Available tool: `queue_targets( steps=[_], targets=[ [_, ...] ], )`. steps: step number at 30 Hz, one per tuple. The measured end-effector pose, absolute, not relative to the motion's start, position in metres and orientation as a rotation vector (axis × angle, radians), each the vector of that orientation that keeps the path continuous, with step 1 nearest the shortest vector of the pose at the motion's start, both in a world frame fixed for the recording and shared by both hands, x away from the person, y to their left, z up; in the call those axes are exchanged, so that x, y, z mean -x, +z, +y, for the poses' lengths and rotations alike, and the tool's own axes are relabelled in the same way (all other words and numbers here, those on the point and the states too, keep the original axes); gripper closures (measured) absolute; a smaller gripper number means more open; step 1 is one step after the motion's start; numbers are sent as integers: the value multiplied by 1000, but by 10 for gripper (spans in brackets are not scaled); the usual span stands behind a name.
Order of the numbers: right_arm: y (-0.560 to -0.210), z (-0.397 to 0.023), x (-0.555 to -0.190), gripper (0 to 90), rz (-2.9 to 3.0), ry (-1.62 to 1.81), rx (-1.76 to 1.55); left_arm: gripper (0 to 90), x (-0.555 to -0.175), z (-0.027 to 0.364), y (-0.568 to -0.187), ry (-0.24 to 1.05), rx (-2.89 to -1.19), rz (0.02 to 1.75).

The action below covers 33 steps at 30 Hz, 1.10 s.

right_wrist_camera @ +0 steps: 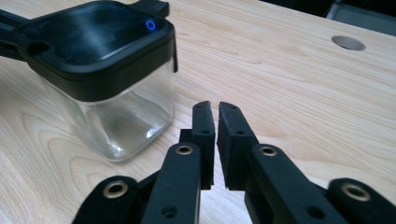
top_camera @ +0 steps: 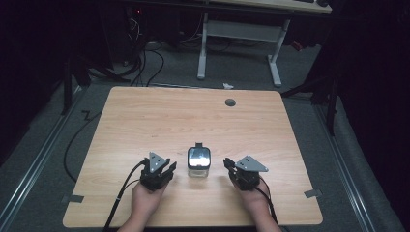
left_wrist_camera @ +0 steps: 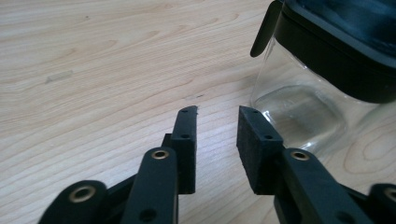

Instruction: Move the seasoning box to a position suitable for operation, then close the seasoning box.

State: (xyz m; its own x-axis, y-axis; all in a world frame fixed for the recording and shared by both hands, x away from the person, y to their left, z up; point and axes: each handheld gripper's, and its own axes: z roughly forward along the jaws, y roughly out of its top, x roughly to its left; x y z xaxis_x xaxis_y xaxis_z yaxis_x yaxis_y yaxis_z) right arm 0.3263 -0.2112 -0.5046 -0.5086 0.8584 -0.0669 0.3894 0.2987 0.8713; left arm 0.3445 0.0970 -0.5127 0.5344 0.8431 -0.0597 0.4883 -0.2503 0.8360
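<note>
Nearest the table's front edge, the person's two hands come in from below, each holding a gripper, and both sit on either side of a clear square jar with a black lid, which serves as the landmark here. The left gripper lies just to the left of the jar, apart from it, with its jaws parted by a narrow gap and nothing between them; in the left gripper view the jar's glass wall stands close beside the right-hand jaw, without clear contact. The right gripper rests just to the right of the jar, also apart from it, its jaws nearly together with only a thin slit showing in the right gripper view and nothing held. The jar stands upright on the light wooden table, near the front and about midway across, its lid closed, with a black clasp tab on its far side. In the right gripper view a small blue ring shows on the lid. Beyond the jar, toward the far edge, a round grey cable port is set into the tabletop. Farther still, past the table, a white desk frame stands on the grey floor among dark cables.
</note>
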Motion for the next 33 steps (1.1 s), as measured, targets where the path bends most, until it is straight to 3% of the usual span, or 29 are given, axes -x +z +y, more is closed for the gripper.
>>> queue_targets(
  steps=[15,33],
  targets=[
    [-510,-248,-318,691,1948,1099,-1206,498,-334,141,-508,566,-1885,1119],
    [-509,-271,-309,589,1900,1062,-1248,429,-334,196,-512,633,-1889,1162]
  ],
)
